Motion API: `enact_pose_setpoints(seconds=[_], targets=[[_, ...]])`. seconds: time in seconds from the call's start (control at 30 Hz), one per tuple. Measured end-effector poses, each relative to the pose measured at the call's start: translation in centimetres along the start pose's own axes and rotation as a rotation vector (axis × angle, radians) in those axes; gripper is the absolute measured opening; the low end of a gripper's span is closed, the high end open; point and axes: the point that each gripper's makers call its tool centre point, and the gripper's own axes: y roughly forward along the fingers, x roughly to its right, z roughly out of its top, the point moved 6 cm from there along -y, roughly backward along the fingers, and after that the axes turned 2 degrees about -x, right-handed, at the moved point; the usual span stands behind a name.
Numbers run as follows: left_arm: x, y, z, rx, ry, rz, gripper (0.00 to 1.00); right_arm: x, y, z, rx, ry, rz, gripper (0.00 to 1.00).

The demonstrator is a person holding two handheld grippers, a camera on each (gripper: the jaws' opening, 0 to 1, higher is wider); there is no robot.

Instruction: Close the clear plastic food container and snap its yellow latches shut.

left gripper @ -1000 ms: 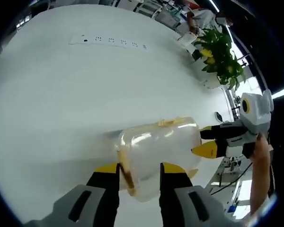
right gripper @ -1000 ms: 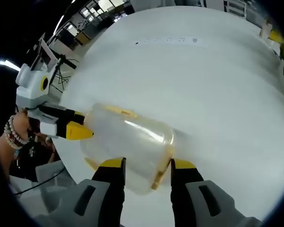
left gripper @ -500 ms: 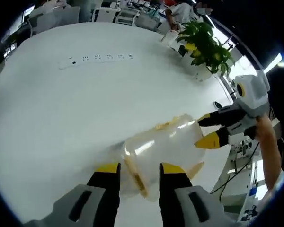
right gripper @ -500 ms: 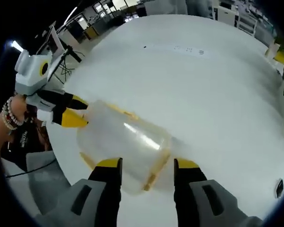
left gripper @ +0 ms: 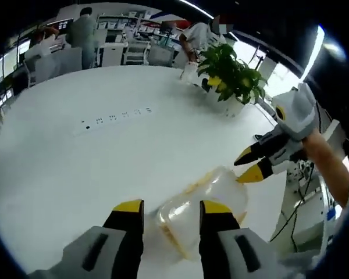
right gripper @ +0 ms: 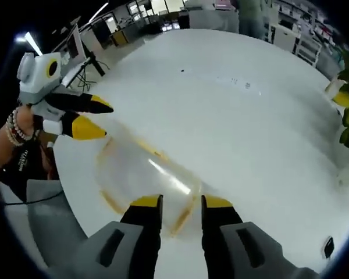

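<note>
Left gripper view, jaws: my left gripper stood with a moderate gap between its yellow tips, and I held nothing; the near end of the clear container lay beyond and between them.
Right gripper view, jaws: my right gripper was parted more narrowly, also gripping nothing, with the container just past its tips.
Container: it lay on the white desk between both grippers, lid seemingly on; I could not tell for certain whether it was seated.
Latches: one yellow latch showed near my right tips; blur stopped me telling whether it was snapped.
Opposite gripper: the right one hung just past the far end in the left gripper view.
Step, my judgement: brace one end and press each latch flat against the wall, square on, so the container would not skid.
Beyond: a power strip and a potted plant stood well apart.
</note>
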Motion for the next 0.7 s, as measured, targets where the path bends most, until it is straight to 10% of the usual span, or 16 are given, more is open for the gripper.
enact_pose_setpoints(seconds=[0.7], targets=[[4.1, 3.7, -1.7, 0.045, -0.031, -0.148, 0.00, -3.0, 2.7, 2.7, 0.050, -0.058, 0.117, 0.00]])
